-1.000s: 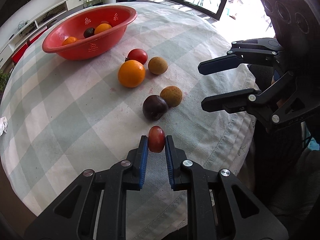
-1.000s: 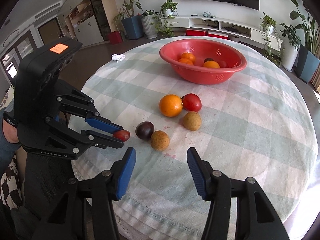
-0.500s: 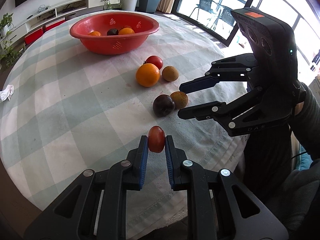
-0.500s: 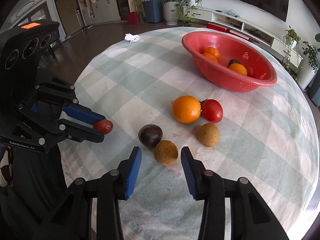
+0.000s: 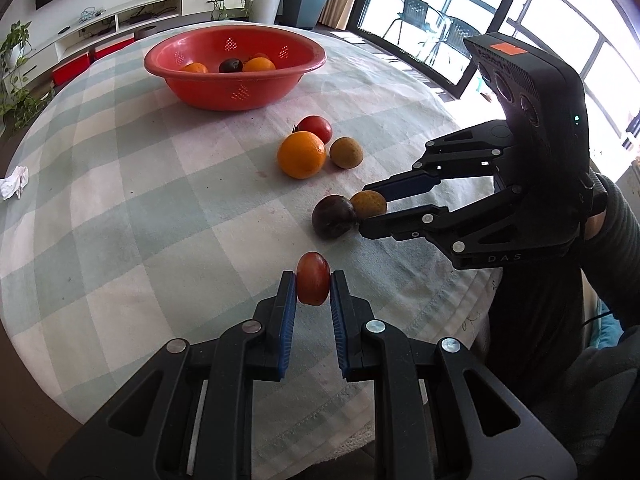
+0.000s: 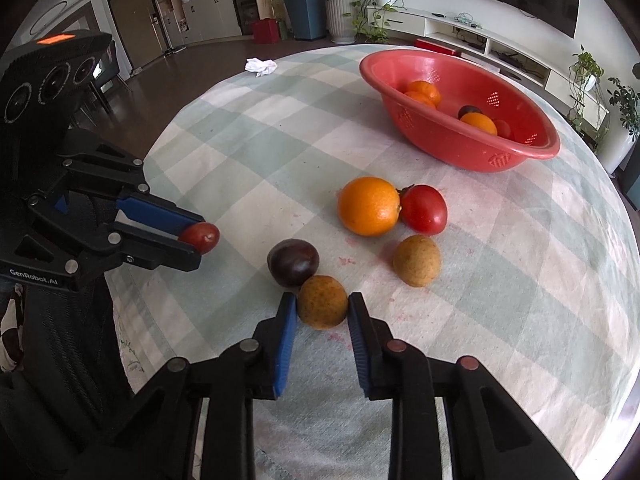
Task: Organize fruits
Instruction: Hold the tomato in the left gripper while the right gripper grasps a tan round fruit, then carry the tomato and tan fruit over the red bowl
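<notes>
Fruits — red bowl [image 5: 236, 92] holds oranges, dark plum (partly hidden) | left fingers [image 5: 313, 285] grip red fruit | right fingers [image 6: 322, 306] straddle brown fruit, clamped? cannot tell

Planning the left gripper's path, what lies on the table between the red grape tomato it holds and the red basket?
Only bare checked tablecloth between the small red grape tomato and the red plastic basket, per the left wrist view.

Beyond my checked tablecloth [image 5: 120, 184] I see a crumpled white tissue [image 6: 261, 66], potted plants [image 6: 340, 8] and patio chairs [image 5: 416, 12].
</notes>
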Available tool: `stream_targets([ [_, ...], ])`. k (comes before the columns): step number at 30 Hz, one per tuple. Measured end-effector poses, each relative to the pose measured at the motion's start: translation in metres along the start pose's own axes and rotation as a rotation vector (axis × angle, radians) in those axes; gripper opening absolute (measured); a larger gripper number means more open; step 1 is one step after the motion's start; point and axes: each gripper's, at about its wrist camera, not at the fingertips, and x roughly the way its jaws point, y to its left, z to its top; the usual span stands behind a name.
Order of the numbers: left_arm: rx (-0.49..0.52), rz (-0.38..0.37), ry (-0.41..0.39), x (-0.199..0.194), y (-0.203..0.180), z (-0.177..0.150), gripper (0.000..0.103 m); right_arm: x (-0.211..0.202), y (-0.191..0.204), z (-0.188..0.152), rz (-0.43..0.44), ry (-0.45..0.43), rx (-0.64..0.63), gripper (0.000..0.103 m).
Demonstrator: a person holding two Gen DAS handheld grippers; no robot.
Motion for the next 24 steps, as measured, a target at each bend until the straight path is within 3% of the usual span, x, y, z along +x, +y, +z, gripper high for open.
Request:
stream_targets([
  [10,-0.012,-0.003,-0.019,-0.002,0.003,0.004,0.016,-0.03,-0.017,-0.007,0.017,-0.063,0.079,0.029],
  [24,-0.021,0.027,-0.097,-0.022,0.018,0.033,0.016,-0.071,-0.087,-0.01,-0.065,-0.181,0.311,0.029],
])
